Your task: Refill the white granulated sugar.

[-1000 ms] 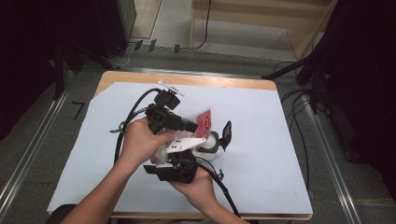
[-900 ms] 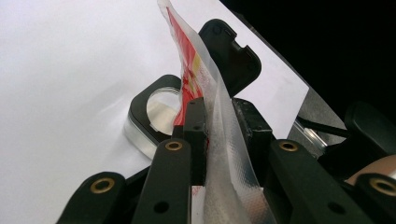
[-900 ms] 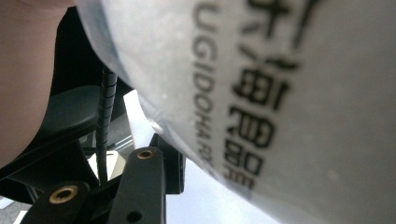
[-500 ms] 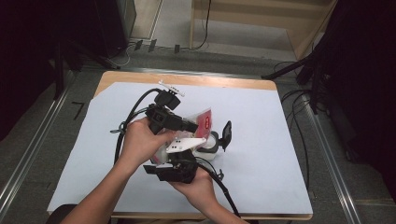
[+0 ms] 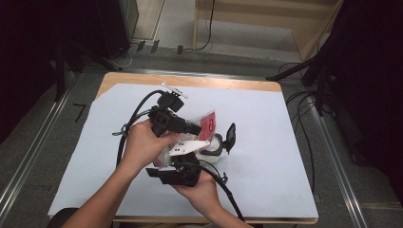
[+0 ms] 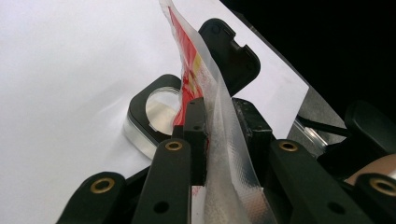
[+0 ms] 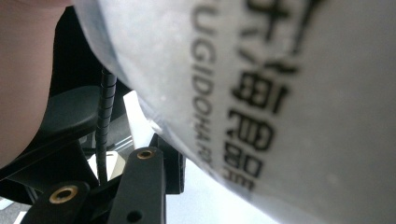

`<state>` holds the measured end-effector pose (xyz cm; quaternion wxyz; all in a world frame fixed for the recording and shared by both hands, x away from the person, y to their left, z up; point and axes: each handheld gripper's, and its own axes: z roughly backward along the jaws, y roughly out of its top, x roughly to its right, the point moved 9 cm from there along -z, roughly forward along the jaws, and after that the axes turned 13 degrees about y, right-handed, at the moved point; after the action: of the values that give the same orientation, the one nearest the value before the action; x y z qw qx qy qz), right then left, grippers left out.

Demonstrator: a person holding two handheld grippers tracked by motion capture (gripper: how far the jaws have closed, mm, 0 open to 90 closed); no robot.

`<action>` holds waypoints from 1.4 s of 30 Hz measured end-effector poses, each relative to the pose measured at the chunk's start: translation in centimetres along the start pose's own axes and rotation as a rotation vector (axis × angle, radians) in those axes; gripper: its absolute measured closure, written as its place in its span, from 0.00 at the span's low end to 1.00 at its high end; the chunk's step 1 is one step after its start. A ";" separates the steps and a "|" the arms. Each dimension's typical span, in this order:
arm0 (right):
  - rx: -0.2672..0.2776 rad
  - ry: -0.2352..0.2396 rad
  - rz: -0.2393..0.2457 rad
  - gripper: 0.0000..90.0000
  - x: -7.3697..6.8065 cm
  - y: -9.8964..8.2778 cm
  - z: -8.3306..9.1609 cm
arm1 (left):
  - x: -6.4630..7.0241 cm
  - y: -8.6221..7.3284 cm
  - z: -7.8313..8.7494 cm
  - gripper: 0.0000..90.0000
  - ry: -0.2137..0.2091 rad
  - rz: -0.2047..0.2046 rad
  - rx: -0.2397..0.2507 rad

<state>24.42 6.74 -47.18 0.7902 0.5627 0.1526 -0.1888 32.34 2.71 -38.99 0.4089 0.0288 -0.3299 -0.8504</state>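
1. We hold a plastic pouch (image 5: pixel 205 124) with red print between our two hands, above the middle of the table (image 5: pixel 266 118) with its white cover.
2. Our left hand-held gripper (image 6: pixel 219 135) is clamped on the pouch: in the left gripper view the film runs straight up between the two black jaws, which press it from both sides.
3. The pouch's long axis runs away from that gripper, up and forward along the line of its jaws, with the red printed end farthest out.
4. Our right hand-held gripper (image 5: pixel 183 166) sits just below and nearer to us; in the right gripper view the pale, printed side of the pouch (image 7: pixel 261 93) looms right above one jaw, but we cannot tell whether these jaws grip it.
5. Directly beneath the pouch's far end stands a small clear container (image 6: pixel 154 114) with a black rim, its hinged black lid (image 6: pixel 231 53) flipped open.
6. We judge the coming move turns on this: the pouch hangs over the container mouth, and the left hand is the one that holds it.
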 end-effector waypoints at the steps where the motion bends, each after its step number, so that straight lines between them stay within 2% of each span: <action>1: 0.000 0.001 0.000 0.70 0.0 0.0 0.0 | 0.0 0.0 0.0 0.86 -0.002 0.000 0.001; 42: -0.004 -0.008 0.005 0.70 0.0 0.0 0.0 | 0.1 0.0 0.0 0.86 0.003 -0.001 -0.001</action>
<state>24.41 6.75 -47.22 0.7925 0.5606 0.1482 -0.1887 32.26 2.61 -38.96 0.4088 0.0300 -0.3290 -0.8507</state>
